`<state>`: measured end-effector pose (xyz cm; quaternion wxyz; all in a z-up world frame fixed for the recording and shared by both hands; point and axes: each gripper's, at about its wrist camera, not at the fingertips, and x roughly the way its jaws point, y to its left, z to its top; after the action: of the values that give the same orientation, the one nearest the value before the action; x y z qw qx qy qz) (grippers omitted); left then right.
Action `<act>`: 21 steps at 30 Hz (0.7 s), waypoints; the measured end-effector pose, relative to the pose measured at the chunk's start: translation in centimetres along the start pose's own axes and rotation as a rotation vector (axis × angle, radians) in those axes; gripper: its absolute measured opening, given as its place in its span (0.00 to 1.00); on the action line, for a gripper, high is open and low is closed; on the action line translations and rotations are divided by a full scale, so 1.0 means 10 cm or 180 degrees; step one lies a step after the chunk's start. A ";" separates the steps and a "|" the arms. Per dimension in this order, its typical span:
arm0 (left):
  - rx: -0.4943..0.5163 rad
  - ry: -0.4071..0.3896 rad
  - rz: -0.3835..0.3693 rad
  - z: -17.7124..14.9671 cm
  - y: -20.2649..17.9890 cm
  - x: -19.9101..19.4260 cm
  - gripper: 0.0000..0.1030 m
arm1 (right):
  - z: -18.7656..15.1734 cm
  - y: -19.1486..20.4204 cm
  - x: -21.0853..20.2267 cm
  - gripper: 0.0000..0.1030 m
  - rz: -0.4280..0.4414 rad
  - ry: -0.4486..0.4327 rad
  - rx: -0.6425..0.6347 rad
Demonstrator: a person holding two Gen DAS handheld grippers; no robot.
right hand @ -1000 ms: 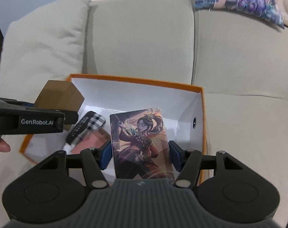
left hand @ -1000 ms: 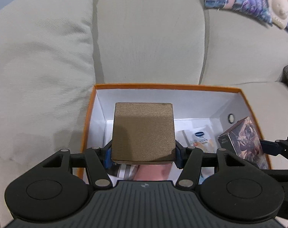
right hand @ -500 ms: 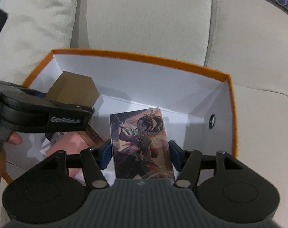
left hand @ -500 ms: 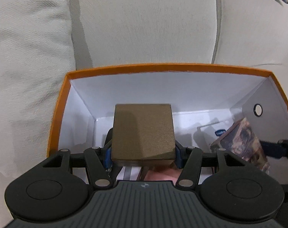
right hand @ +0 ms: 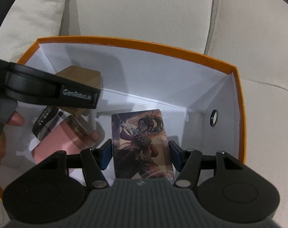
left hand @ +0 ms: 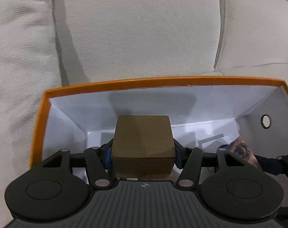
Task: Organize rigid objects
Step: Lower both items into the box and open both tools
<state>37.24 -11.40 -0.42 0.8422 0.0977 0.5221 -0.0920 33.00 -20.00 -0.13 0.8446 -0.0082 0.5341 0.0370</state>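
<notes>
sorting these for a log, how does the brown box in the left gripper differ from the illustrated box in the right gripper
The brown box is plain, unprinted and nearly cube-shaped; the illustrated box is flatter, taller than wide, and covered with character artwork. The brown box sits at the left of the orange box, the illustrated box toward its right. Shared: each is clamped between a gripper's fingers, left gripper and right gripper, inside the orange box.

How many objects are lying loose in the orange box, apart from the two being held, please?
2 visible: a pink box at the left and a black checked item behind it. Others may be hidden beneath the grippers.
</notes>
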 end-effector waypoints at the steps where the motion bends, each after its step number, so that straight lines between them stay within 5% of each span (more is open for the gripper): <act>1: 0.0018 0.0016 0.0009 0.00 -0.02 0.04 0.65 | 0.01 0.01 0.01 0.59 -0.0002 0.0007 -0.0009; 21: 0.0098 0.0145 0.0055 0.04 -0.11 0.16 0.70 | 0.07 0.06 0.02 0.58 0.0002 0.0177 -0.0018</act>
<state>38.04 -12.64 -1.72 0.8293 0.1173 0.5389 -0.0905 33.62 -19.38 0.02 0.8294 -0.0115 0.5572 0.0386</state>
